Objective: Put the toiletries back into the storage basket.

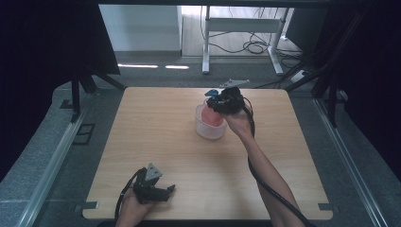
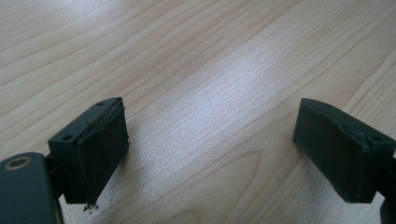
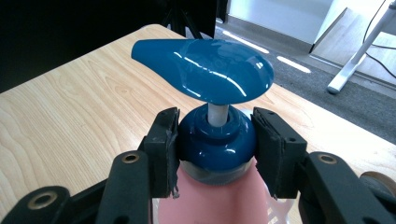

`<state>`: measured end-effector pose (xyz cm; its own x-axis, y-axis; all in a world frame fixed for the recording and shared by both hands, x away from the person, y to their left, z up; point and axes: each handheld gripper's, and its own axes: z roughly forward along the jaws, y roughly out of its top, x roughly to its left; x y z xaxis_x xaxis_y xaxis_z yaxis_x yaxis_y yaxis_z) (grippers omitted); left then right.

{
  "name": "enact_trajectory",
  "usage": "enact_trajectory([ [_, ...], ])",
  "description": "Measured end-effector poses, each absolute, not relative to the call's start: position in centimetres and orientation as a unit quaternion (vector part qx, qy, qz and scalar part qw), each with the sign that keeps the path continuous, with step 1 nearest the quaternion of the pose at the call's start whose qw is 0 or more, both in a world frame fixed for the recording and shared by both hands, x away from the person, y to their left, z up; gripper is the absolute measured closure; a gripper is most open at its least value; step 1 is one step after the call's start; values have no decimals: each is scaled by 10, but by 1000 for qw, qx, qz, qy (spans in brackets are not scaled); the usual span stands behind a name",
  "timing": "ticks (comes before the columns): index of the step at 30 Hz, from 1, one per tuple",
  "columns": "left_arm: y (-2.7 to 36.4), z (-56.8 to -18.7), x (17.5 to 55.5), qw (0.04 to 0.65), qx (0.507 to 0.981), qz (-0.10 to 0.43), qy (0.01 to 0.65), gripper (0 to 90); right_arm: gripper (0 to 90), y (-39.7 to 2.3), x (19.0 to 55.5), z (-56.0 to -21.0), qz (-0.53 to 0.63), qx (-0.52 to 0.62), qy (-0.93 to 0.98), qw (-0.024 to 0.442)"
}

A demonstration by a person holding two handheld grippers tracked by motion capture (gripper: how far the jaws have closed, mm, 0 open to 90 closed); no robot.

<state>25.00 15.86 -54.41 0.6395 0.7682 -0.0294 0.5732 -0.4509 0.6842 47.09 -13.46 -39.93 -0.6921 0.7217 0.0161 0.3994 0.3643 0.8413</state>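
Clearly my right gripper (image 3: 215, 149) is clamped on the blue collar of the pink pump bottle with its glossy blue spout (image 3: 205, 70), which stands in the white mesh basket (image 1: 208, 130) mid-table, probably for an upright hold. My left gripper (image 2: 210, 144) rests over the pale wooden table (image 2: 196, 56), jaws wide apart and empty, probably kept clear.

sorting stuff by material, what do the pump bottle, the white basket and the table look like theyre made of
Pump bottle: blue head and collar look like glossy hard plastic, with sharp highlights; the pink body looks matte plastic, softer or not I cannot tell.
White basket: likely moulded plastic with perforated walls, though blurred.
Table: pale wood grain with a satin sheen, solid wood or laminate left open.
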Motion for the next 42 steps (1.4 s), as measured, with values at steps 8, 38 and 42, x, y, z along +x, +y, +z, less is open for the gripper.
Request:
enact_trajectory([
  [8, 159, -544, 250, 338, 840, 144, 400, 99, 527, -132, 473, -409, 440, 348, 808, 179],
  [38, 159, -544, 250, 338, 840, 144, 399, 99, 524, -128, 479, -440, 430, 355, 815, 160],
  [42, 159, -544, 250, 339, 840, 144, 399, 99, 517, -132, 481, -439, 432, 369, 810, 145],
])
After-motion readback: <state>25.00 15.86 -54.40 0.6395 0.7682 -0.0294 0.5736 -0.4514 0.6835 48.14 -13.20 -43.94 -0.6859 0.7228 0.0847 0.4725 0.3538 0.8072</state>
